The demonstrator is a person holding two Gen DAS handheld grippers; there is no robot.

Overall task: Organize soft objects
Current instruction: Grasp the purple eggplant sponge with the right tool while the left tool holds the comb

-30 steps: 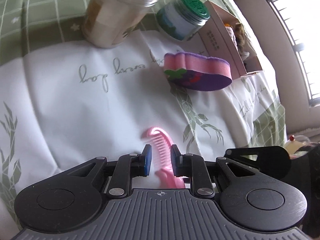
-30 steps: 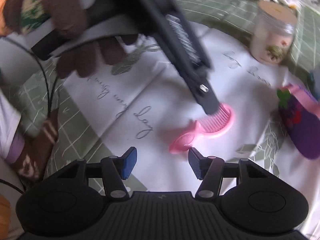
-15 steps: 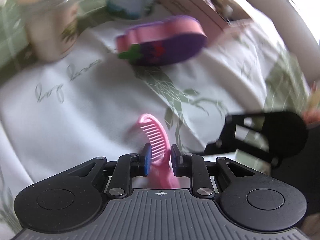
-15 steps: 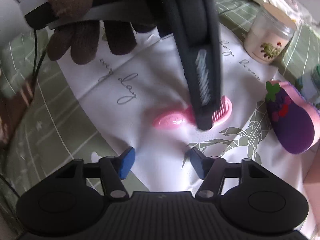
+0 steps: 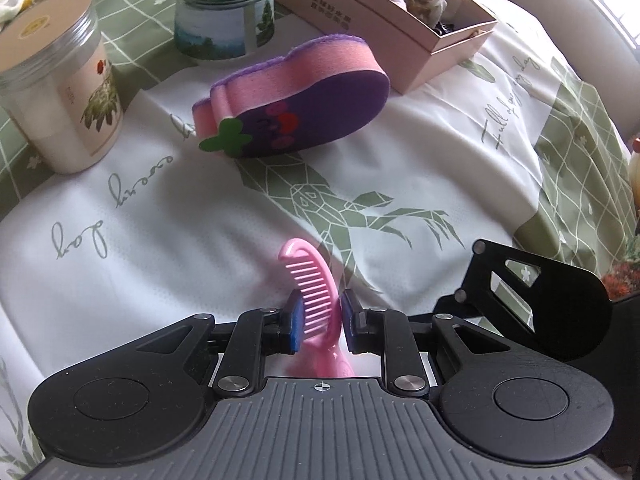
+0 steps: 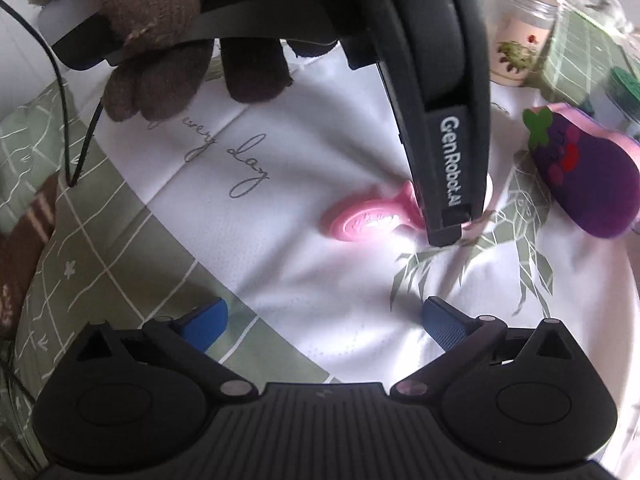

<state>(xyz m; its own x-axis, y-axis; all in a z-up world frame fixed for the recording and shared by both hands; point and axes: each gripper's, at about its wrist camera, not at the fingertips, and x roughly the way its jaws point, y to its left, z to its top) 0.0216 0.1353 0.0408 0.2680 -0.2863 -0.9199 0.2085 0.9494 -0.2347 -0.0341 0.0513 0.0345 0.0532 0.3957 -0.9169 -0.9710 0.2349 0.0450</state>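
Note:
My left gripper (image 5: 318,318) is shut on a pink comb (image 5: 310,284), low over the white printed cloth (image 5: 160,220). The comb's handle shows in the right wrist view (image 6: 366,222), its teeth hidden behind the left gripper body. A purple and pink eggplant-shaped sponge (image 5: 296,100) lies beyond the comb; it also shows in the right wrist view (image 6: 588,184). My right gripper (image 6: 324,322) is open and empty, above the cloth's edge, short of the comb.
A pink cardboard box (image 5: 384,20) holding soft items stands at the back right. A green-lidded jar (image 5: 226,8) and a tan-lidded jar (image 5: 60,96) stand at the back left. A green checked tablecloth (image 6: 80,264) lies under the white cloth.
My left gripper, still holding the comb, has swung so the sponge and box sit more in front. My right gripper has moved closer to the comb.

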